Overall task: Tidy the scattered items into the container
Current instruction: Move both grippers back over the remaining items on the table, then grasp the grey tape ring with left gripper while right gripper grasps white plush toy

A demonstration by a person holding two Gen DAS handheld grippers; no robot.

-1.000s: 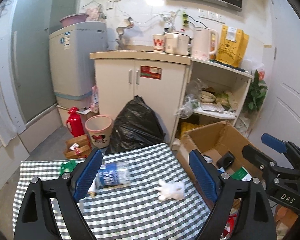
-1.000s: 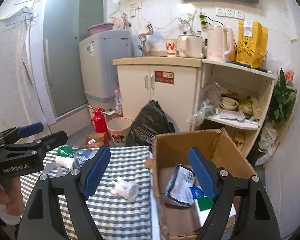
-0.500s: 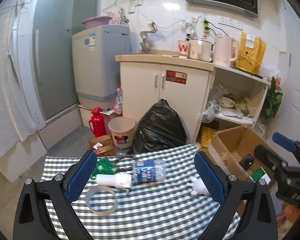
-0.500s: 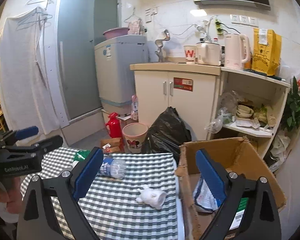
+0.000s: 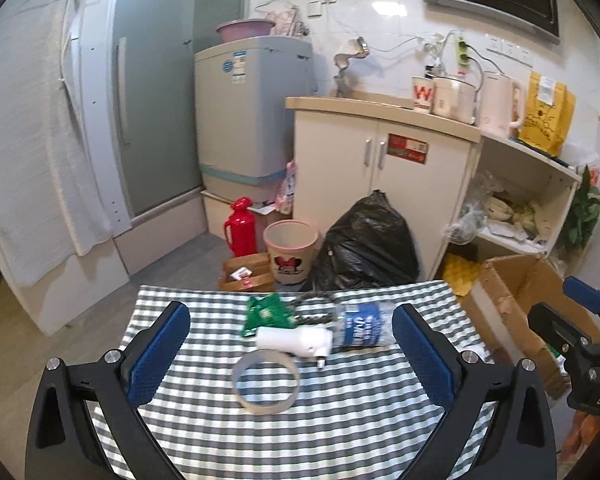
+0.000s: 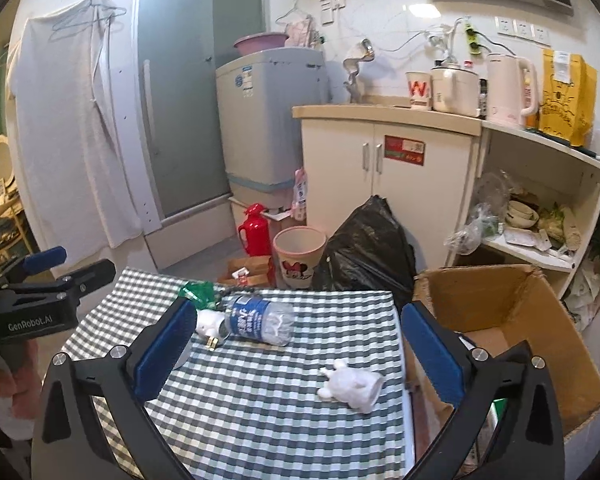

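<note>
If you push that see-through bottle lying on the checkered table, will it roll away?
Probably yes. The plastic bottle lies on its side on the checkered table, so a sideways nudge would likely roll it. It looks empty, so it should be light, and its thin clear wall may crumple if squeezed hard. The white plug beside its mouth might stop it that way.

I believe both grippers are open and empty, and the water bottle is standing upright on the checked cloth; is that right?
Not quite: the water bottle lies on its side on the checked cloth, as the right wrist view shows. The left gripper and right gripper are indeed open and empty.
</note>
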